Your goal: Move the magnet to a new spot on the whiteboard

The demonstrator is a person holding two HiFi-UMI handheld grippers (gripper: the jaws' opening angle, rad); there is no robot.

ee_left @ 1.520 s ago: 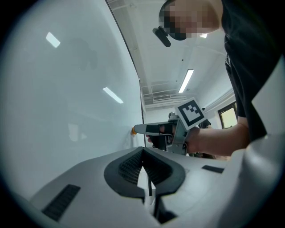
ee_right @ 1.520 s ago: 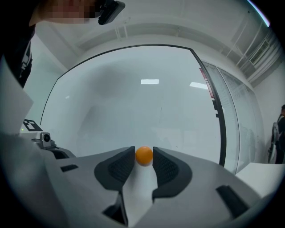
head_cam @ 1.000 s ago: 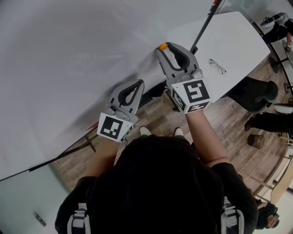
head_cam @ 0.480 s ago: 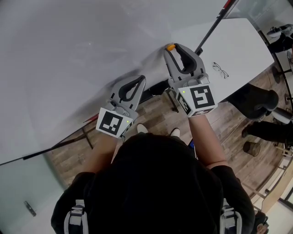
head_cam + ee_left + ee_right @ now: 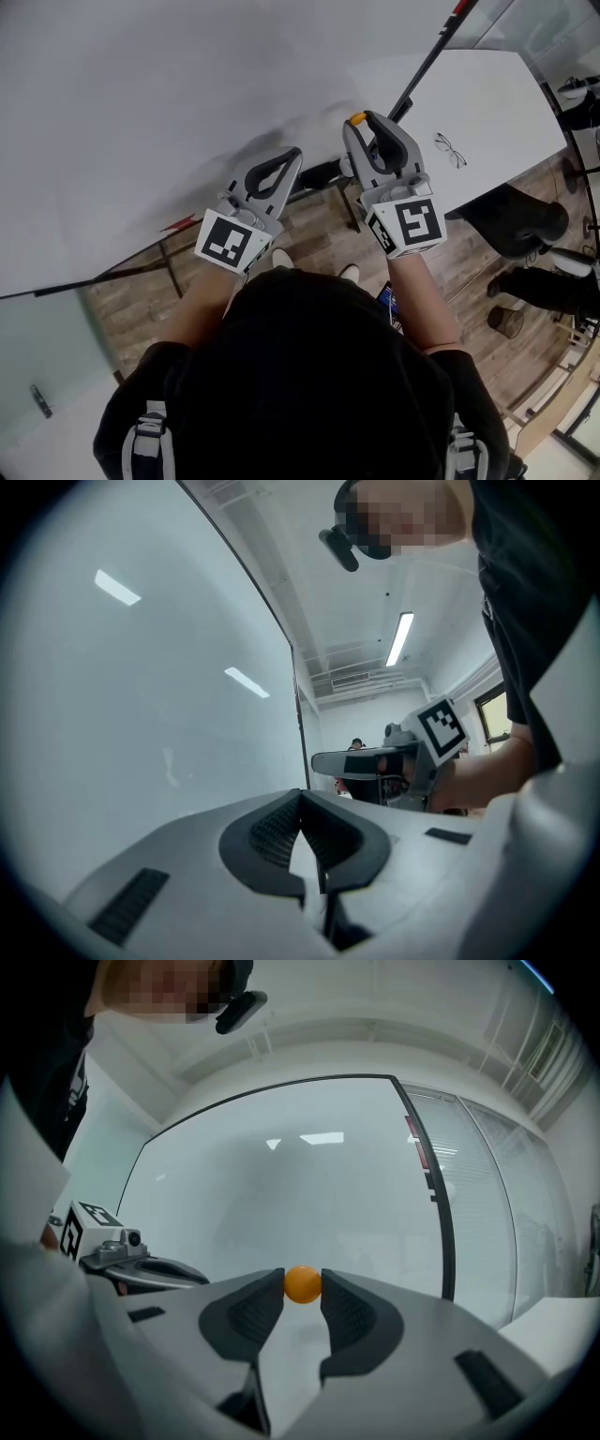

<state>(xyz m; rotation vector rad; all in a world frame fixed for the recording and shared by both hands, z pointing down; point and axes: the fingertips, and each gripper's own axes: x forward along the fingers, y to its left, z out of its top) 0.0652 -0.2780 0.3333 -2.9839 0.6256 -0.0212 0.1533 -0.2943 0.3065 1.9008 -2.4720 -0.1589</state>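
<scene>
The right tongs (image 5: 362,119) are clenched on the magnet (image 5: 302,1283), a small orange piece pinched at the very tips, with one dark ribbed pad against each side of it. From the right gripper view the magnet looks round like a ball, so it shows no long axis and no direction it could be said to point. It sits in front of the whiteboard (image 5: 141,94), whose pale surface fills the background behind it. None of the views shows whether the magnet touches the board or is just off it. In the head view the orange spot lies near the board's lower right part, close to its dark frame (image 5: 427,61).

The left tongs (image 5: 300,799) are clenched with nothing in them, their pads meeting at the tips. They point toward the whiteboard as well, beside the right tongs but apart from them, and lower left of them in the head view.

Past the frame, on the right, stands a white bench (image 5: 487,103) with a pair of spectacles (image 5: 450,150) lying on it. A wooden floor (image 5: 319,234) shows below the two hands.
</scene>
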